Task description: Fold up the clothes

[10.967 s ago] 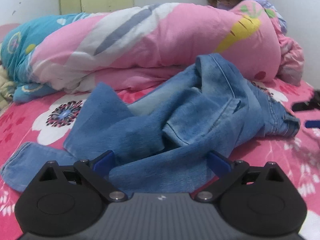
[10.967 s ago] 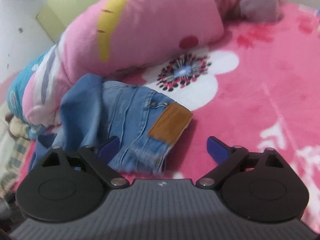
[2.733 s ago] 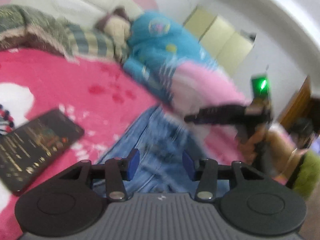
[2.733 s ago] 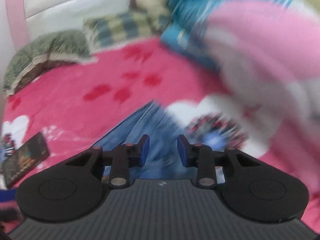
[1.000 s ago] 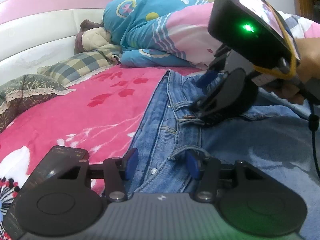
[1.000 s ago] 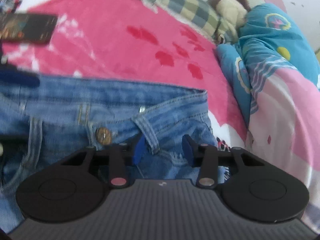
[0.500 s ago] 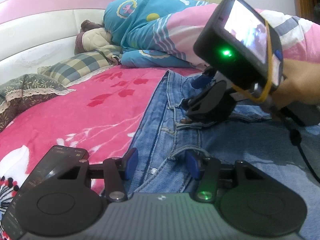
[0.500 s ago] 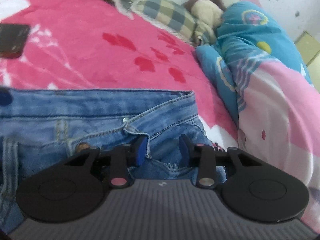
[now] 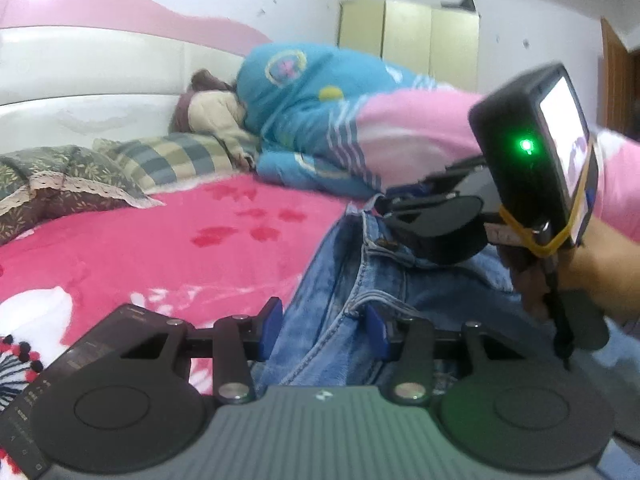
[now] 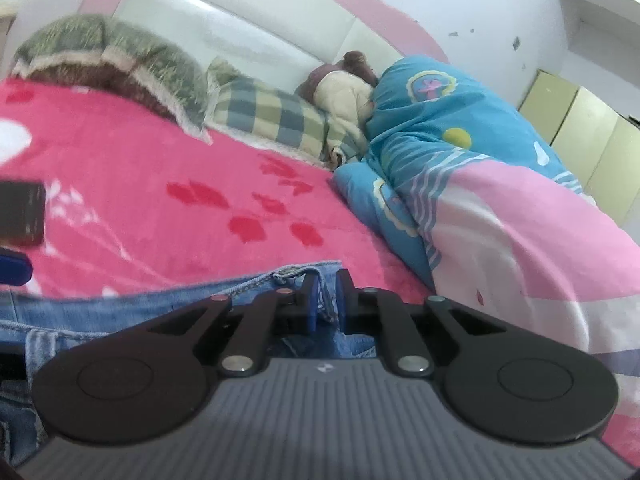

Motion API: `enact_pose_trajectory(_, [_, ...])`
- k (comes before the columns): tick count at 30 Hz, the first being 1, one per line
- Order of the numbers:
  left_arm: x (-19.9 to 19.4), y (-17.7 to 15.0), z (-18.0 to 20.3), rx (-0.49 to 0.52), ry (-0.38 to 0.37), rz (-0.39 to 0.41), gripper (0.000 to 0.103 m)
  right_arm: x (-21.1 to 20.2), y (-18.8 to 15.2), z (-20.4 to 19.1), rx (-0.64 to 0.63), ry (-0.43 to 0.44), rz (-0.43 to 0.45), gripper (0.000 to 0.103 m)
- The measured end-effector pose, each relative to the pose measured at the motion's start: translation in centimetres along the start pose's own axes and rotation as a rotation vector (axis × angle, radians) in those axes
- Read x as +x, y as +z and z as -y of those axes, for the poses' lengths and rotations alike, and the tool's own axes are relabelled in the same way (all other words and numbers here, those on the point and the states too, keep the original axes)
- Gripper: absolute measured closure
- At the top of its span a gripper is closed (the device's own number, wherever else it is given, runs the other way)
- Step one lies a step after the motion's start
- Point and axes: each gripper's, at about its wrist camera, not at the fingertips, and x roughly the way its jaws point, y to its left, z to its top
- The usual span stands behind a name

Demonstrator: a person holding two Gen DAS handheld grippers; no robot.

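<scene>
Blue jeans (image 9: 340, 264) lie on the pink flowered blanket (image 9: 160, 240), waistband toward the headboard. My left gripper (image 9: 324, 330) holds a thick fold of denim that fills the gap between its blue pads. The waistband rises from there up to my right gripper (image 9: 386, 200), held by a person's hand (image 9: 592, 264). In the right wrist view the right gripper (image 10: 327, 300) is pinched on the waistband corner of the jeans (image 10: 200, 292), its pads nearly touching. The legs of the jeans are out of view.
A dark phone (image 9: 132, 312) lies on the blanket under my left gripper, also visible as the phone (image 10: 20, 212). A rolled blue and pink quilt (image 10: 480, 160) runs along the far side. Plaid and green pillows (image 9: 172, 156) lean on the white headboard (image 10: 240, 28).
The right gripper's pads have closed from partly apart onto the waistband corner. Both grippers have risen, and the waistband now hangs between them off the blanket.
</scene>
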Motion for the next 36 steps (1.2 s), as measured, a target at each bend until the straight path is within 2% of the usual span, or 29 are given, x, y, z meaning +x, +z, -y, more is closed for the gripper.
enact_pose_trajectory(9, [-1.1,0.5,-2.1,-0.098,0.013,0.05,0.057,0.7,2.0,-1.5,-0.027,0.026,0.02,0.096])
enact_pose_trajectory(20, [-1.0,0.2,-3.8,-0.152,0.023,-0.007,0.057,3.2,1.3,-3.4,-0.021,0.07,-0.034,0.096])
enact_pose_trajectory(24, [-0.9,0.2,-4.9,-0.189,0.097,-0.022,0.061,4.0,0.7,-3.6,0.005,0.091,-0.062,0.096])
enact_pose_trajectory(27, [-0.3,-0.1,-6.0,-0.235,0.1,-0.069,0.061,4.4,0.6,-3.7,0.026,0.096,-0.068,0.096])
enact_pose_trajectory(32, [-1.2,-0.1,-5.6,-0.199,0.06,-0.025,0.061,4.8,0.9,-3.5,0.06,0.102,-0.074,0.096])
enact_pose_trajectory(36, [-2.0,-0.1,-4.7,-0.138,-0.005,0.005,0.061,5.0,1.4,-3.3,0.069,0.107,-0.064,0.096])
